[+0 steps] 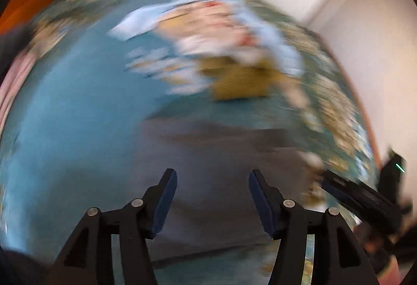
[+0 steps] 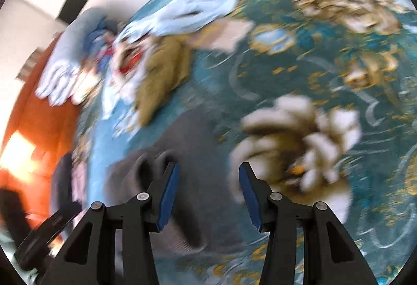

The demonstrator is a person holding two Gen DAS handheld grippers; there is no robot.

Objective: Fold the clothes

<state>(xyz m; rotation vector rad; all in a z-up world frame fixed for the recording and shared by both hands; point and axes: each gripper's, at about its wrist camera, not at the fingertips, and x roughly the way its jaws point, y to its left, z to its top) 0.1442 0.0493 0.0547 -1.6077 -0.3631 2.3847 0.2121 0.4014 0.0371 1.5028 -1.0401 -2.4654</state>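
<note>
A grey garment (image 1: 221,180) lies flat on the teal floral carpet (image 1: 65,115), right under my left gripper (image 1: 212,196), which is open with nothing between its blue pads. In the right wrist view the same grey garment (image 2: 179,154) lies rumpled beneath my right gripper (image 2: 208,191), also open and empty. Beyond it is a heap of clothes: a mustard piece (image 1: 242,84) (image 2: 161,76), a pale blue piece (image 1: 146,19) (image 2: 192,13) and white-and-red fabric (image 2: 127,55). Both views are heavily motion-blurred.
The carpet (image 2: 312,63) has cream and gold flower patterns. An orange wooden floor (image 2: 31,123) borders it, with more light clothes (image 2: 67,68) at its edge. A white wall (image 1: 365,50) runs behind. The other gripper's black body (image 1: 365,196) shows at the right.
</note>
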